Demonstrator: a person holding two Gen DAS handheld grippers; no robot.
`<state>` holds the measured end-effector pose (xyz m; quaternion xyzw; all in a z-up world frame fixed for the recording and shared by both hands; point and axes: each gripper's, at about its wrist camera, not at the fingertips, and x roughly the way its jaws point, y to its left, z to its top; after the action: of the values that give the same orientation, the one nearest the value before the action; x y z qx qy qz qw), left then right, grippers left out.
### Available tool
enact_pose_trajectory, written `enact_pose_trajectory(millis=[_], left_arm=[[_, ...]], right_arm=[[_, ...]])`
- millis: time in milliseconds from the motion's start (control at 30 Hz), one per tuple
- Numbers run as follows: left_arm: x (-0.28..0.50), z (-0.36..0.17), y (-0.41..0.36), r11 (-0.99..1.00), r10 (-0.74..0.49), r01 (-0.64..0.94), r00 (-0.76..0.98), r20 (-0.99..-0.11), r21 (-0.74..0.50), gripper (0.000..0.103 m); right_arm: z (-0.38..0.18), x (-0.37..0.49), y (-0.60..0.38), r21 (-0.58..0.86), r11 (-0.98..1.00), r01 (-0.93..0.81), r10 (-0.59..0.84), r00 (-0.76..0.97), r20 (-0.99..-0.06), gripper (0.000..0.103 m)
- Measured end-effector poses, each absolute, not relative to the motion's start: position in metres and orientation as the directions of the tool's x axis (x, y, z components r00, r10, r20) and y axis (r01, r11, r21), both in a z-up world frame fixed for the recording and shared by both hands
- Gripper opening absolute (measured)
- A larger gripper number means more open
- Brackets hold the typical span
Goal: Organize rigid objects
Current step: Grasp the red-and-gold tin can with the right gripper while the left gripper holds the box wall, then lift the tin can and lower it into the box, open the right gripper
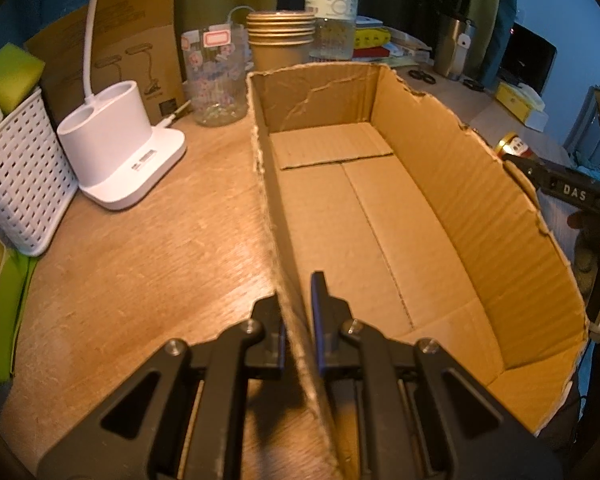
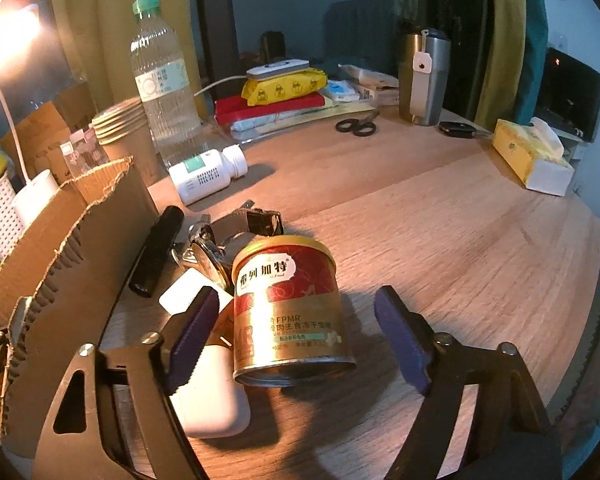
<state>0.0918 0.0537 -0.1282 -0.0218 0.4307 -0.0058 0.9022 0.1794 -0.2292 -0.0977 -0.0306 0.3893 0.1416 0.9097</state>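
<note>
the red and gold can [image 2: 290,312] lies tilted on the wooden table [image 2: 440,240], just beside the cardboard box [image 1: 380,216]. my right gripper [image 2: 296,332] has its jaws wide apart on either side of the can, neither pad clearly touching it. a white charger block [image 2: 216,396] lies under the left pad, and a black cylinder [image 2: 156,252], keys [image 2: 204,252] and a white pill bottle [image 2: 206,176] lie beyond. my left gripper [image 1: 298,320] is pinched nearly closed on the box's left wall. a white lamp base [image 1: 120,148] stands left of the box.
</note>
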Motion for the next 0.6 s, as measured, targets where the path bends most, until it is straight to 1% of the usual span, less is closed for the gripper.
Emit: enact_pose_trajectory(millis=[67, 100, 133, 167, 600], left_arm=[[0.0914, -0.128, 0.0533, 0.999, -0.027, -0.008, 0.63, -0.776, -0.041, 0.01], [0.0913, -0.1279, 0.0529, 0.999, -0.026, -0.008, 0.63, -0.776, -0.04, 0.01], [0.0914, -0.1278, 0.0531, 0.999, -0.026, -0.008, 0.63, -0.776, -0.039, 0.01], [0.0915, -0.1278, 0.0529, 0.999, -0.026, -0.008, 0.63, -0.777, -0.04, 0.01], [0.0914, -0.1281, 0.053, 0.999, -0.022, -0.012, 0.634, -0.773, -0.038, 0.01]], right_arm=[[-0.098, 0.1792, -0.2279, 0.053, 0.956, -0.288, 0.237, 0.656, -0.716, 0.08], [-0.0979, 0.1792, -0.2279, 0.054, 0.955, -0.29, 0.239, 0.655, -0.716, 0.077], [-0.0988, 0.1801, -0.2271, 0.054, 0.955, -0.291, 0.24, 0.654, -0.718, 0.065], [-0.0991, 0.1805, -0.2273, 0.054, 0.956, -0.289, 0.238, 0.652, -0.72, 0.058], [-0.0915, 0.1706, -0.225, 0.038, 0.947, -0.32, 0.256, 0.677, -0.69, 0.058]])
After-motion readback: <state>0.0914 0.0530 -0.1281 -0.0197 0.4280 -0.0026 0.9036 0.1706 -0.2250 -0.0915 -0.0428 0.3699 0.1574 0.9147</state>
